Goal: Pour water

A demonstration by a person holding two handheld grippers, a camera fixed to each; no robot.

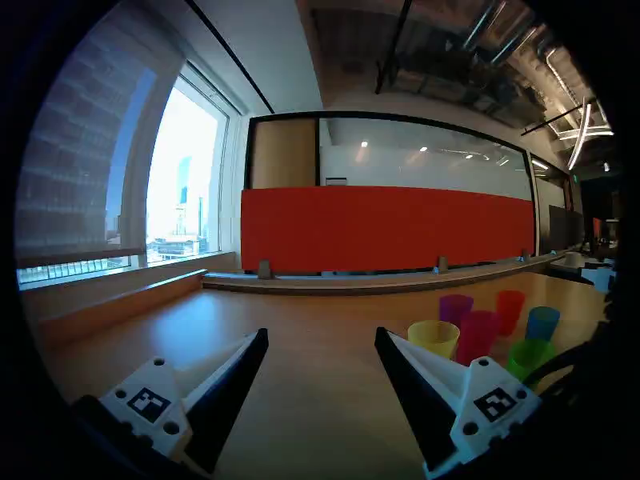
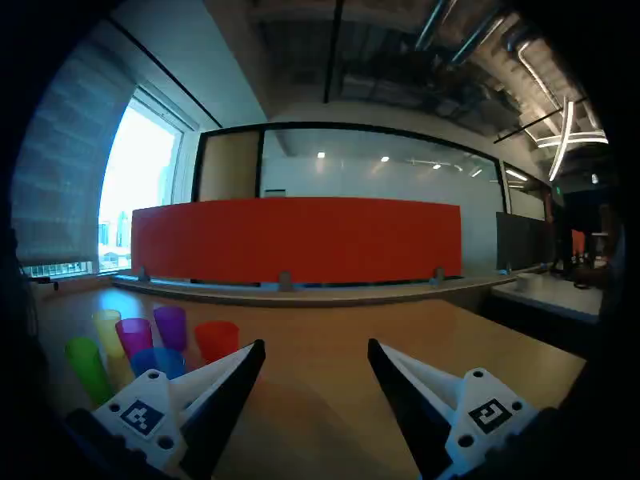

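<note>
One open office room surrounds everything: a tall window (image 1: 184,184) on the left, a glass wall far back, and bare pipes (image 1: 496,32) with light strips overhead. One wide wooden table (image 1: 336,304) carries the things, and a long orange-red partition (image 1: 384,228) stands along its far edge.

The left gripper view takes in more of the window, with city towers outside. The right gripper view shows a second, white desk (image 2: 552,294) off to the right, beyond the table's edge.

Six plastic cups stand upright in a tight cluster on the table. They are one each of yellow (image 1: 434,336), purple (image 1: 455,308), magenta (image 1: 478,334), red (image 1: 510,310), blue (image 1: 542,322) and green (image 1: 530,358). In the left gripper view the cluster sits just right of the right finger. In the right gripper view it sits left of the left finger, which partly hides the blue one. Whether any cup holds water I cannot tell.

Two grippers hover over the near part of the table. The left gripper (image 1: 320,331) has its jaws spread wide with nothing between them, and so does the right gripper (image 2: 314,343). Each finger bears one small square marker (image 1: 150,404), two in each view.
</note>
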